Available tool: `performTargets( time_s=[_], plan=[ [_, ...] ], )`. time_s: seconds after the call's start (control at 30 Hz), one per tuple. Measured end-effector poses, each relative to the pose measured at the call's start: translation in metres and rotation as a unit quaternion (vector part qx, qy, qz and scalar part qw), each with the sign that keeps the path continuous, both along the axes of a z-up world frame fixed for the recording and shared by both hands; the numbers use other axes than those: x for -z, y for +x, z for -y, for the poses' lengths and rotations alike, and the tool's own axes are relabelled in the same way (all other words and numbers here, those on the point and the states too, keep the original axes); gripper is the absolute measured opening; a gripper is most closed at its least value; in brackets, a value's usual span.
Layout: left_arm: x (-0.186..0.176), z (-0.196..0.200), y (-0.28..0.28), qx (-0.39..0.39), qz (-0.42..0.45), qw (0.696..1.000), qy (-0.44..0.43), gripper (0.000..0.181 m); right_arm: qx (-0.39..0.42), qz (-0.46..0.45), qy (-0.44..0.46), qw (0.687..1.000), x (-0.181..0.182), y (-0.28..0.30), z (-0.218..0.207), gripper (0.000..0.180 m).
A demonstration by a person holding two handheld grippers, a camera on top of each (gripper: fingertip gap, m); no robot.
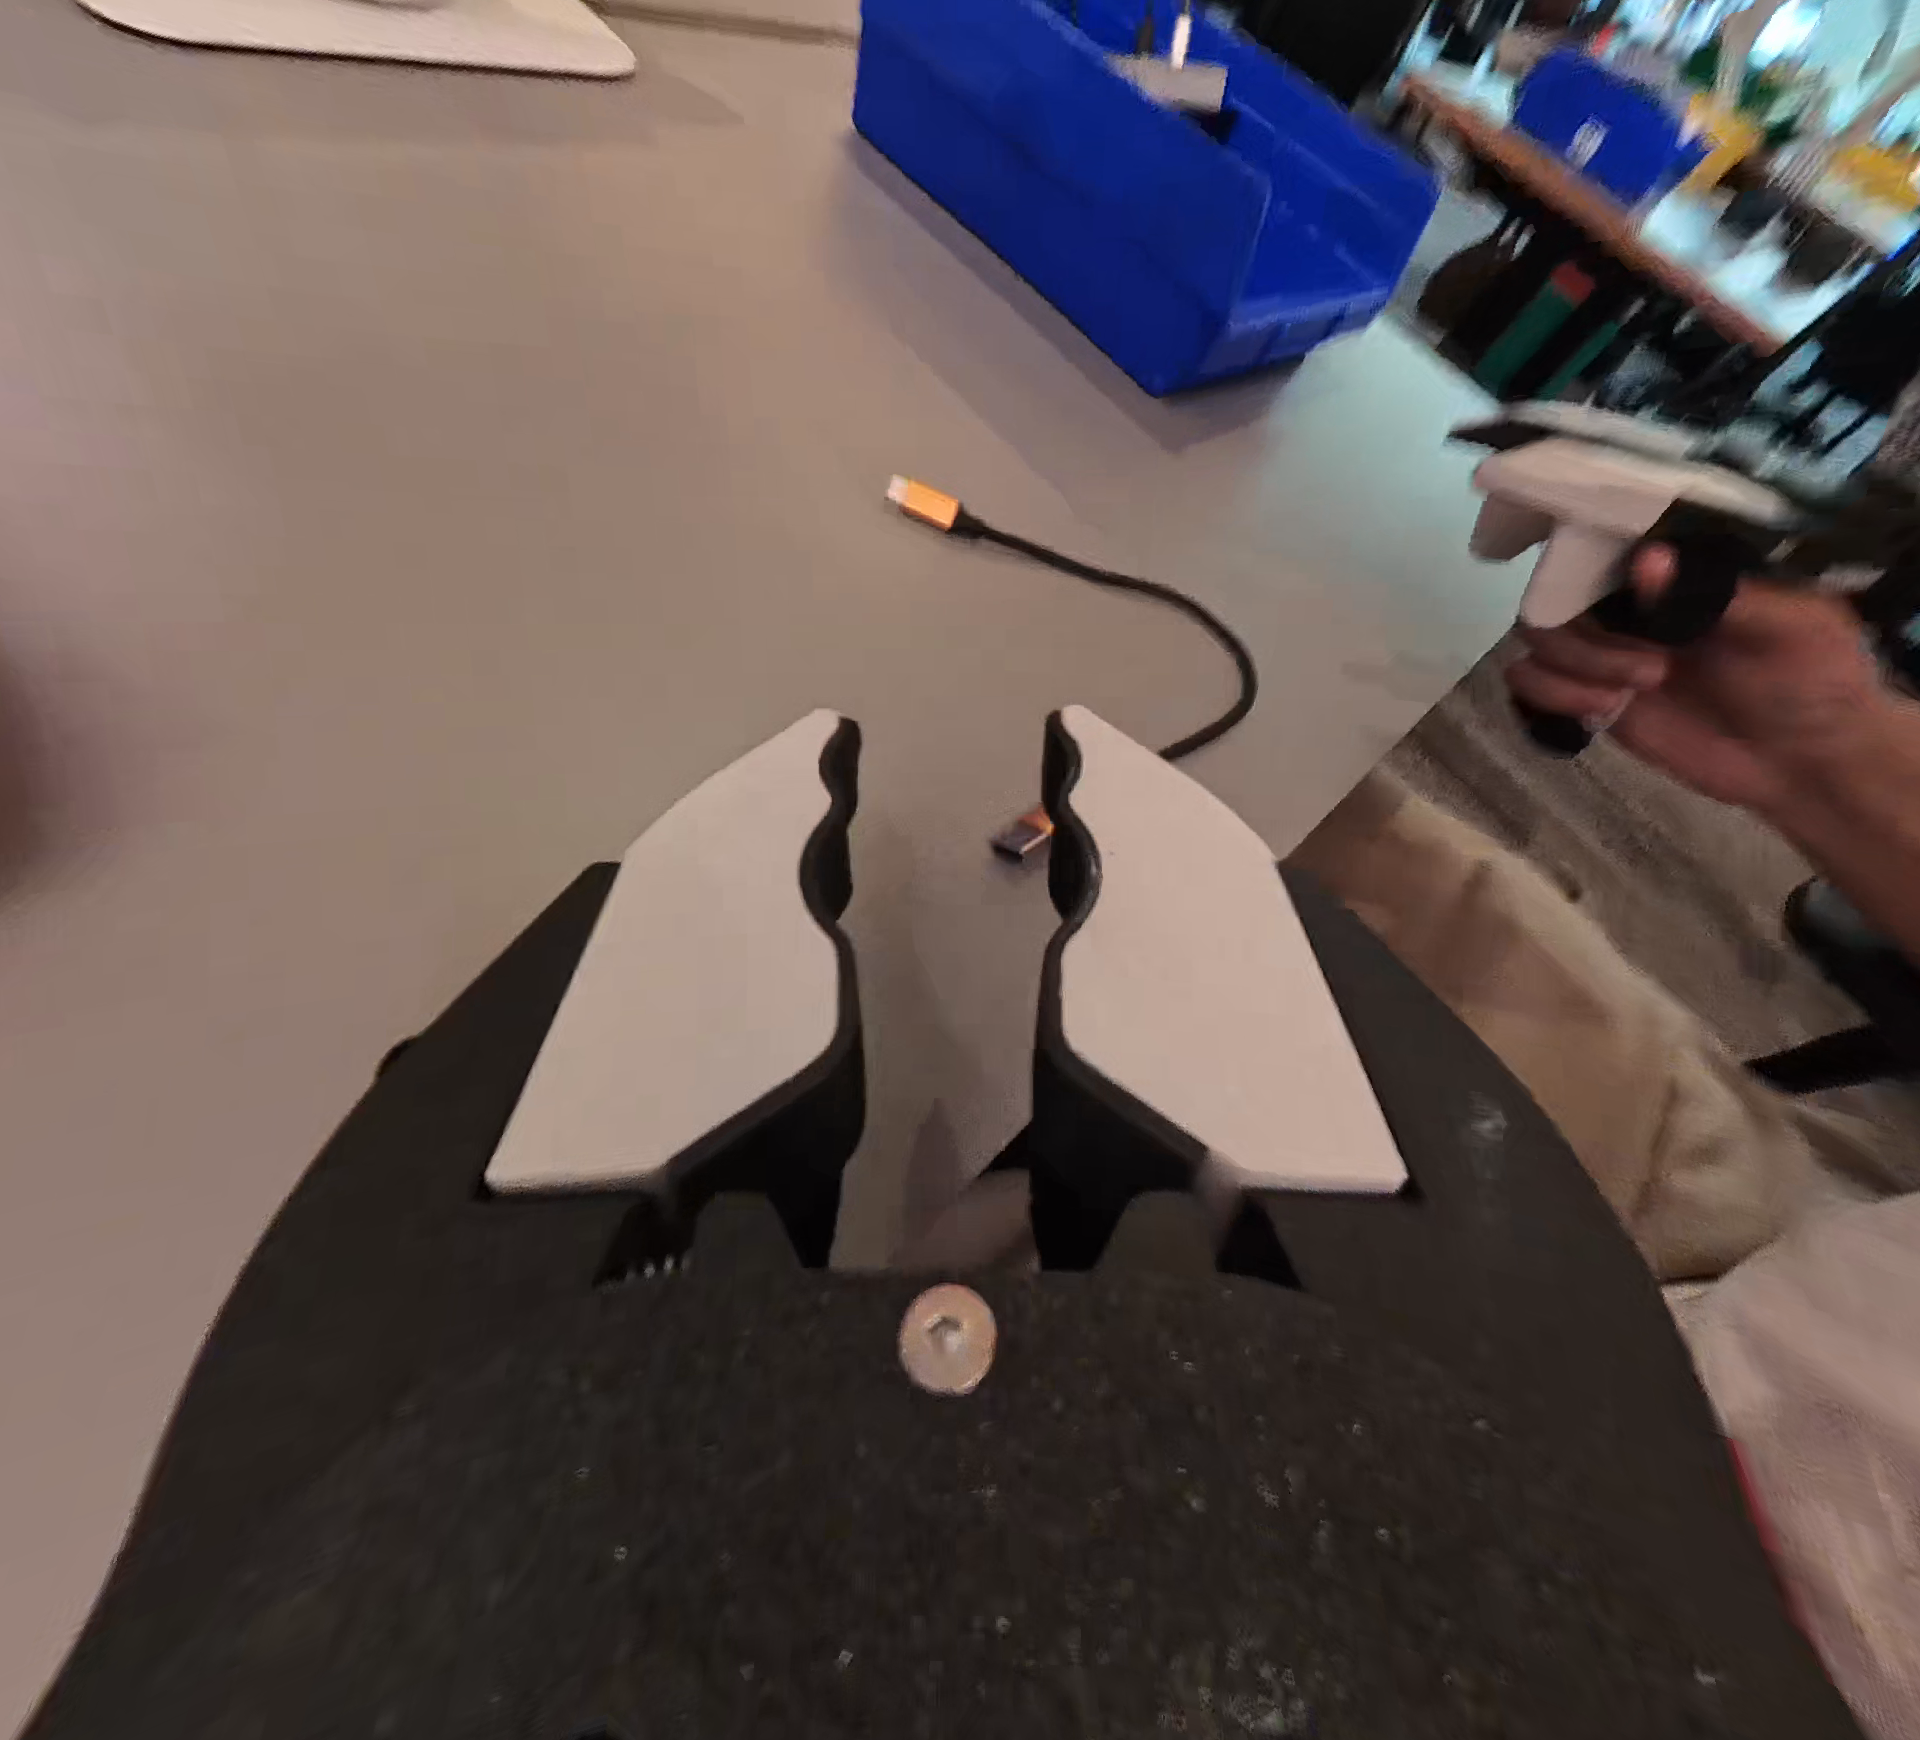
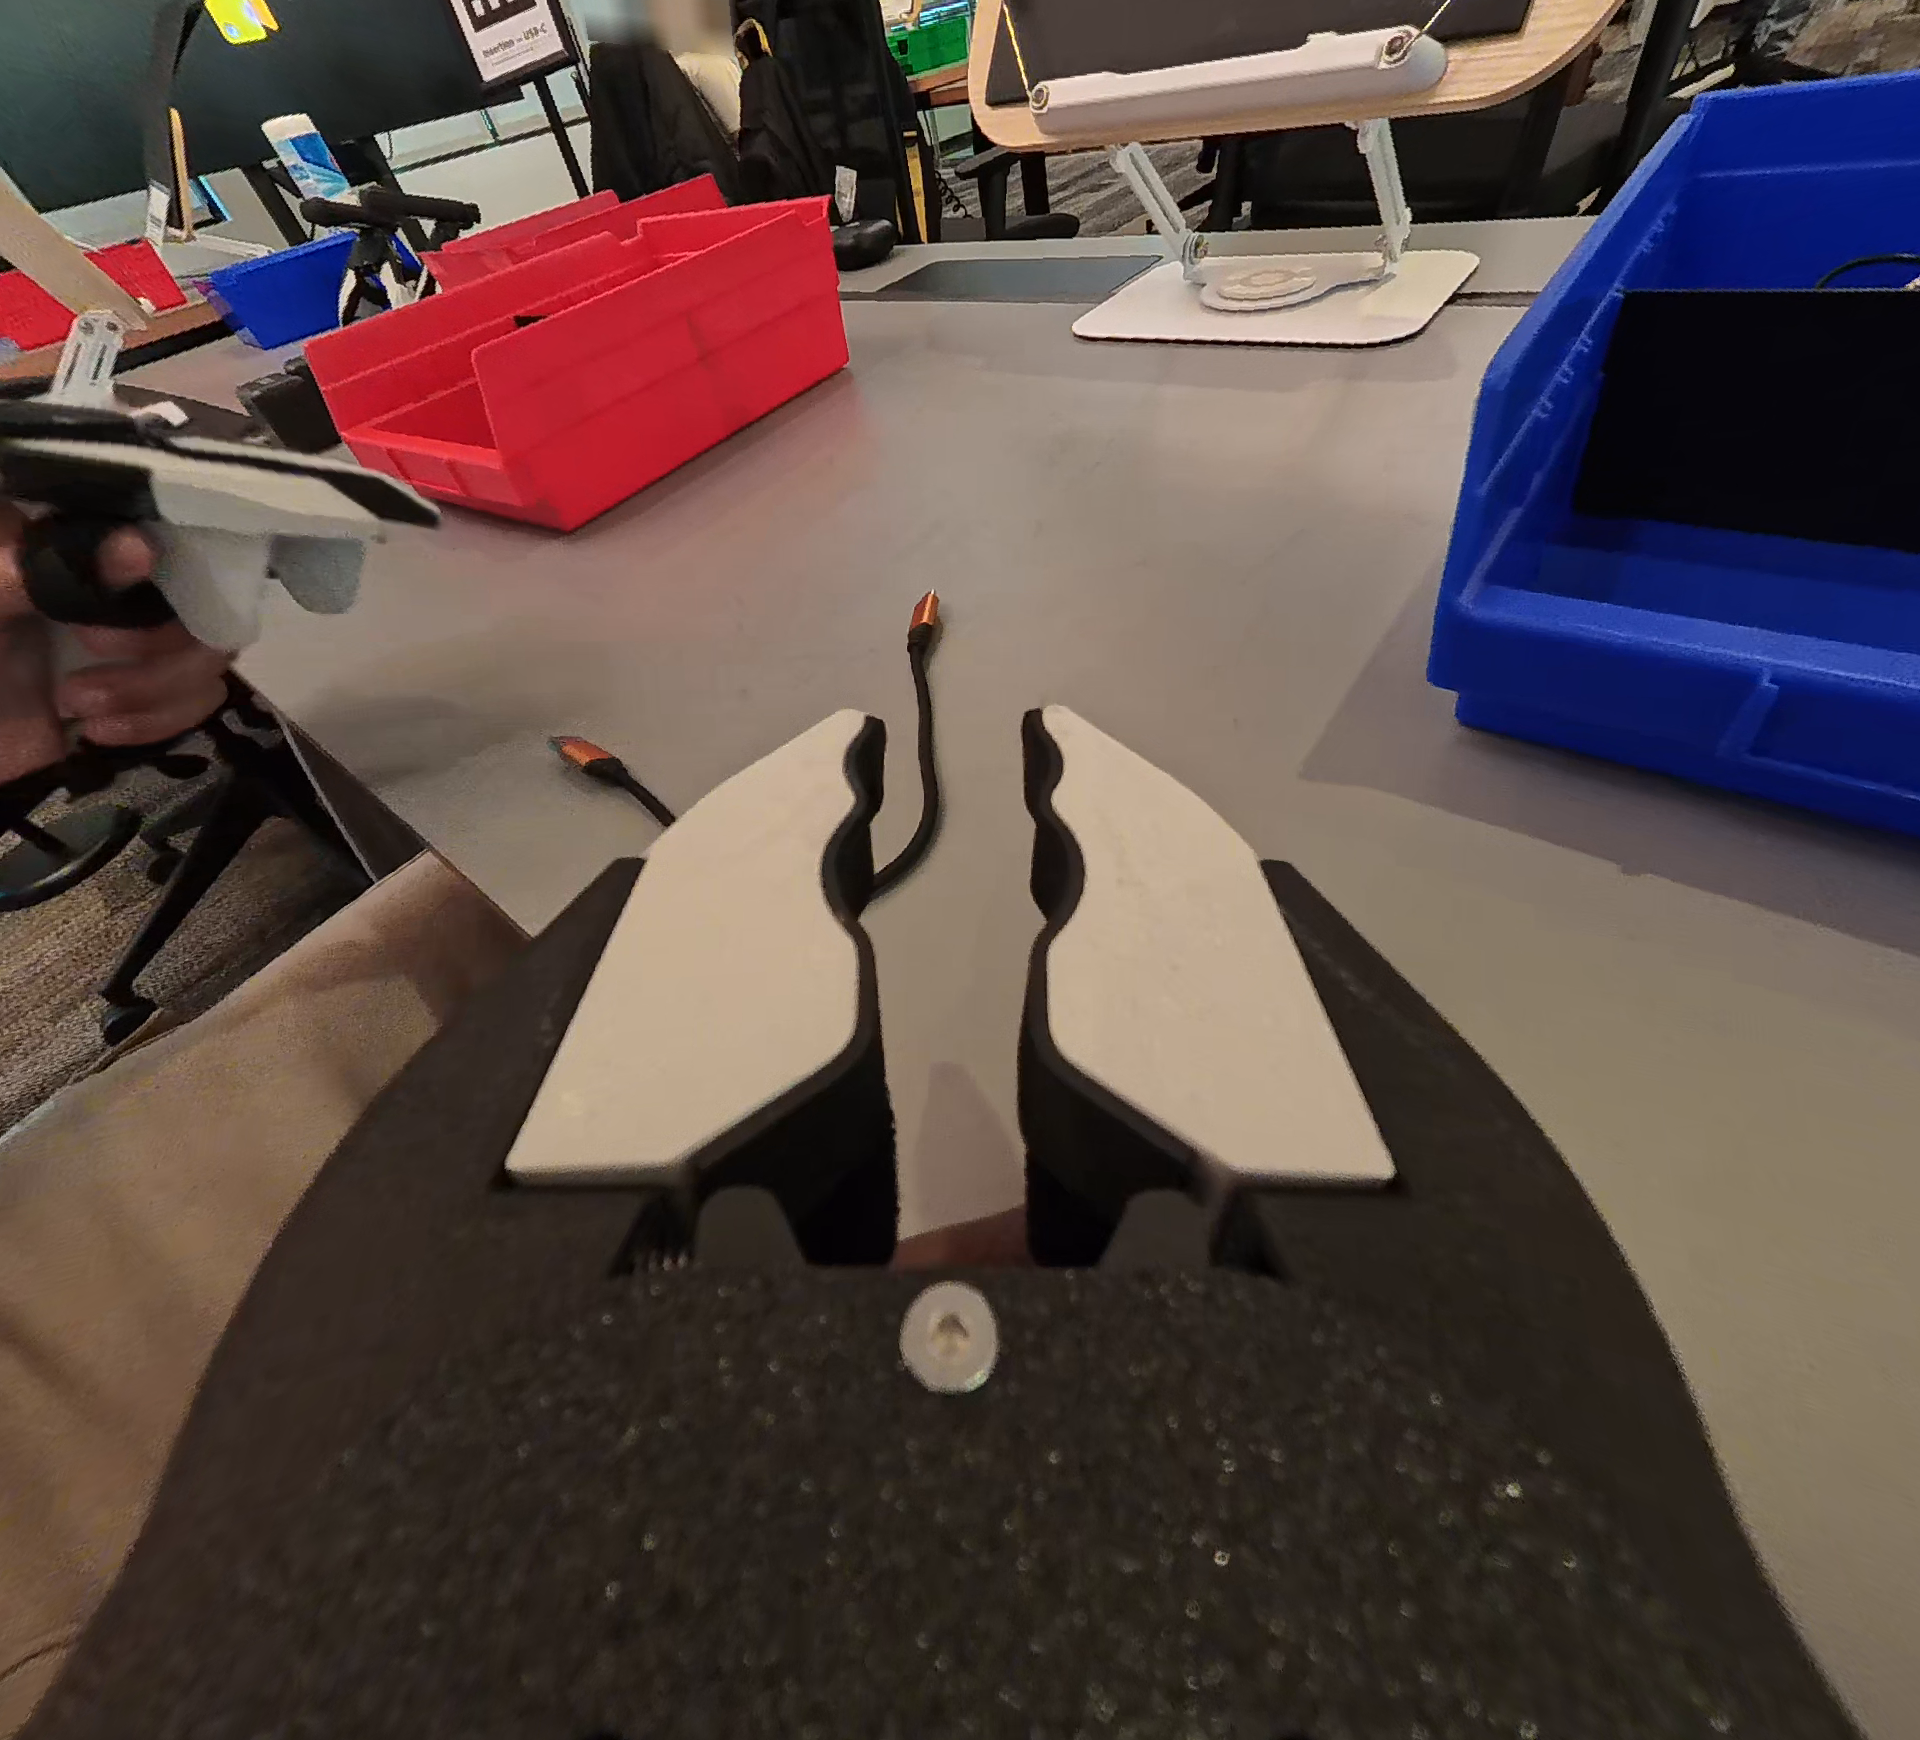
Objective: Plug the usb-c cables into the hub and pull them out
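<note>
Orange metal plugs end the black braided usb-c cable (image 2: 925, 755), which lies loose on the grey table (image 2: 1143, 527) just ahead of our right gripper (image 2: 951, 724). Both it and our left gripper (image 1: 951, 734) are spread and hold nothing. The hub (image 1: 1169, 80) sits in the blue bin (image 1: 1091, 215); a red bin (image 2: 603, 381) stands farther left.

— What is carried by the grey bench (image 2: 1143, 495)?

— A black USB-C cable (image 2: 923, 755) with orange plugs is laid near the front edge. A blue bin (image 2: 1662, 651) is set to the right, a red bin (image 2: 592, 381) to the left, well apart.

— And farther back?

— A white tablet stand (image 2: 1278, 298) is seen, its flat base resting on the bench.
</note>
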State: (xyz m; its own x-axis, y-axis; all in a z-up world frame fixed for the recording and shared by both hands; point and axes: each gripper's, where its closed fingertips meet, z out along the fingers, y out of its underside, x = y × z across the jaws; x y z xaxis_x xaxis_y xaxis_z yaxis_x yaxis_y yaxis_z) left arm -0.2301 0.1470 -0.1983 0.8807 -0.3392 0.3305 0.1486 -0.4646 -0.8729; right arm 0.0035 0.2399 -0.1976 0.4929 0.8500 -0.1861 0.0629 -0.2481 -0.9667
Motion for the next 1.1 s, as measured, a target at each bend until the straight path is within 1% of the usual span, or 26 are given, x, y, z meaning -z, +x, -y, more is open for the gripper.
performTargets(
  time_s=[0.1, 0.13, 0.17, 0.23, 0.4, 0.53, 0.6, 0.63, 0.73, 0.8, 0.87, 0.93, 0.97, 1.0, 1.03, 1.1],
  plan=[
    [-0.024, 0.000, -0.017, -0.023, 0.077, 0.995, 0.057, 0.033, -0.004, 0.005, 0.000, 1.000, 0.002, -0.003, 0.001, 0.025],
    [-0.027, 0.000, -0.021, -0.031, 0.113, 0.991, 0.062, 0.033, -0.006, 0.008, 0.000, 1.000, 0.004, -0.004, 0.001, 0.025],
    [-0.031, 0.001, -0.021, -0.022, 0.151, 0.986, 0.063, 0.033, -0.007, 0.010, 0.001, 1.000, 0.004, -0.005, 0.001, 0.025],
    [-0.034, 0.002, -0.023, -0.011, 0.187, 0.980, 0.061, 0.033, -0.009, 0.014, 0.001, 1.000, 0.005, -0.008, 0.001, 0.025],
    [-0.035, 0.000, -0.025, -0.015, 0.129, 0.988, 0.085, 0.034, -0.014, 0.019, 0.001, 1.000, 0.008, -0.012, 0.002, 0.025],
    [-0.036, -0.001, -0.022, -0.008, 0.066, 0.992, 0.111, 0.044, -0.014, 0.020, 0.001, 1.000, 0.008, -0.012, 0.001, 0.025],
    [-0.046, -0.001, -0.025, 0.008, 0.040, 0.988, 0.152, 0.050, -0.014, 0.010, -0.004, 1.000, 0.006, -0.012, 0.002, 0.025],
    [-0.054, -0.001, -0.032, 0.012, 0.033, 0.985, 0.169, 0.050, -0.016, 0.006, -0.006, 1.000, 0.005, -0.012, 0.002, 0.025],
    [-0.085, -0.011, -0.074, 0.022, 0.003, 0.983, 0.180, 0.050, -0.020, 0.004, -0.006, 1.000, 0.005, -0.011, 0.003, 0.026],
    [-0.101, -0.036, -0.121, 0.033, -0.067, 0.984, 0.162, 0.050, -0.022, 0.002, -0.009, 1.000, 0.005, -0.011, 0.001, 0.026],
    [-0.107, -0.074, -0.175, 0.040, -0.136, 0.980, 0.136, 0.049, -0.025, -0.008, -0.017, 1.000, 0.004, -0.012, 0.000, 0.026],
    [-0.086, -0.117, -0.235, 0.041, -0.195, 0.980, 0.027, 0.039, -0.031, -0.018, -0.027, 0.999, 0.003, -0.014, 0.000, 0.026],
    [-0.068, -0.137, -0.268, 0.032, -0.233, 0.971, -0.041, 0.043, -0.034, -0.021, -0.031, 0.999, 0.002, -0.016, 0.000, 0.026],
    [-0.048, -0.153, -0.296, 0.039, -0.283, 0.952, -0.110, 0.042, -0.037, -0.023, -0.033, 0.999, 0.002, -0.018, 0.000, 0.026],
    [-0.029, -0.169, -0.325, 0.034, -0.342, 0.925, -0.164, 0.041, -0.039, -0.021, -0.033, 0.998, 0.003, -0.019, 0.000, 0.026],
    [0.009, -0.191, -0.362, 0.051, -0.431, 0.871, -0.232, 0.038, -0.044, -0.014, -0.029, 0.999, 0.005, -0.023, 0.001, 0.026]
  ],
)
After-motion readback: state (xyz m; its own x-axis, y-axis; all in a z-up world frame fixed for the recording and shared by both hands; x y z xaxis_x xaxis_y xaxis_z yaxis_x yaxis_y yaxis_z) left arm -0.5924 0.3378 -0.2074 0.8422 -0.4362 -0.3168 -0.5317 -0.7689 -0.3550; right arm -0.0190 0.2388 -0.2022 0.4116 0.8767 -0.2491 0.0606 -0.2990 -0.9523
